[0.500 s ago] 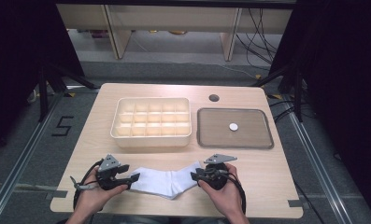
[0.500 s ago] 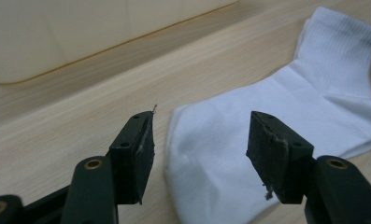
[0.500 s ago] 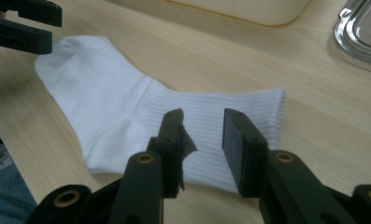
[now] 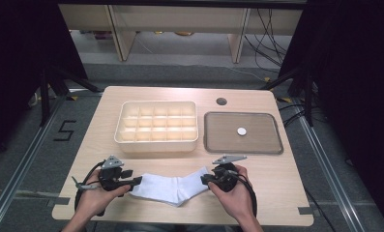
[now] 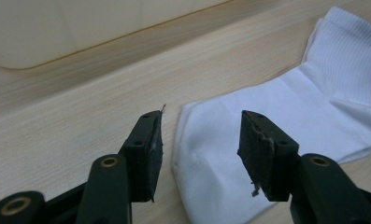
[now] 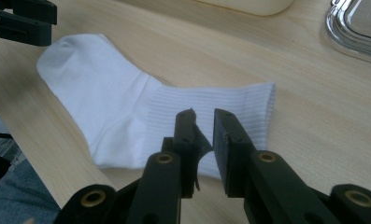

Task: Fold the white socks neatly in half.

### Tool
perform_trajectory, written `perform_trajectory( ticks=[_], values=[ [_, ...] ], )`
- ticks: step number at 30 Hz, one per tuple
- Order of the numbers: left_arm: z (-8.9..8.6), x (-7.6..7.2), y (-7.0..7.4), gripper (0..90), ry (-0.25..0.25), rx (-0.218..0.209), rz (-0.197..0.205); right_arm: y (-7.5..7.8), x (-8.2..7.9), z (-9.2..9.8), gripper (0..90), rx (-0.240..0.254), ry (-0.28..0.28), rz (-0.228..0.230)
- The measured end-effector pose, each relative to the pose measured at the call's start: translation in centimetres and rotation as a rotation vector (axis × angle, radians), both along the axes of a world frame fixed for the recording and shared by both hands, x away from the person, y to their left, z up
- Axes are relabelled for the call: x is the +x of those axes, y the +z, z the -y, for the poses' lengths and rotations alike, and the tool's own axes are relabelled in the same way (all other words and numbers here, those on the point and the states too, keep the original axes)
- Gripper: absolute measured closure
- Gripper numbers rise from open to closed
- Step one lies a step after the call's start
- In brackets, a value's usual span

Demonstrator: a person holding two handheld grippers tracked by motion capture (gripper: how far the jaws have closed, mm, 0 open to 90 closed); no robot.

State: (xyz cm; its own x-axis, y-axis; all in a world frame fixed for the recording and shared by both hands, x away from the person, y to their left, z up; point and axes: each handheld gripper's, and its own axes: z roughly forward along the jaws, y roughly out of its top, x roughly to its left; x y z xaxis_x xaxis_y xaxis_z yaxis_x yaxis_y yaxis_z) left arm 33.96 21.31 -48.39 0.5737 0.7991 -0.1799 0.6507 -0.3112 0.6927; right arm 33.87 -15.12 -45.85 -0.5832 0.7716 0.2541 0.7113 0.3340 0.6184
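The small white disc (image 4: 241, 131) in the tray (image 4: 276, 145) at far right was perhaps a coin, too small to tell

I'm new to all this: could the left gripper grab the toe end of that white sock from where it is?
Probably yes: the left gripper has its jaws open right at the white sock's toe end, nothing between.

Black tongs (image 4: 137, 181) with brass rivets, grey plates.
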Motion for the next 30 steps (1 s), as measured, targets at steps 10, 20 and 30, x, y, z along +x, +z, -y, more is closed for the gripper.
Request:
perform_trajectory(
  ticks=[10, 20, 30],
  values=[
    [0.5, 0.8, -1.8, 52.7, 0.031, 0.018, -0.129, -0.2, -0.4, 0.0, 77.2, 0.016, 0.01, -0.024],
    [1.1, 0.4, -2.0, 76.4, -0.049, 0.073, -0.09, -0.7, -0.2, -0.4, 76.0, 0.014, 0.018, -0.032],
    [0.6, 0.6, -1.0, 81.6, -0.059, -0.013, -0.123, -0.9, -0.4, -2.7, 90.0, -0.002, 0.056, -0.082]
  ],
)
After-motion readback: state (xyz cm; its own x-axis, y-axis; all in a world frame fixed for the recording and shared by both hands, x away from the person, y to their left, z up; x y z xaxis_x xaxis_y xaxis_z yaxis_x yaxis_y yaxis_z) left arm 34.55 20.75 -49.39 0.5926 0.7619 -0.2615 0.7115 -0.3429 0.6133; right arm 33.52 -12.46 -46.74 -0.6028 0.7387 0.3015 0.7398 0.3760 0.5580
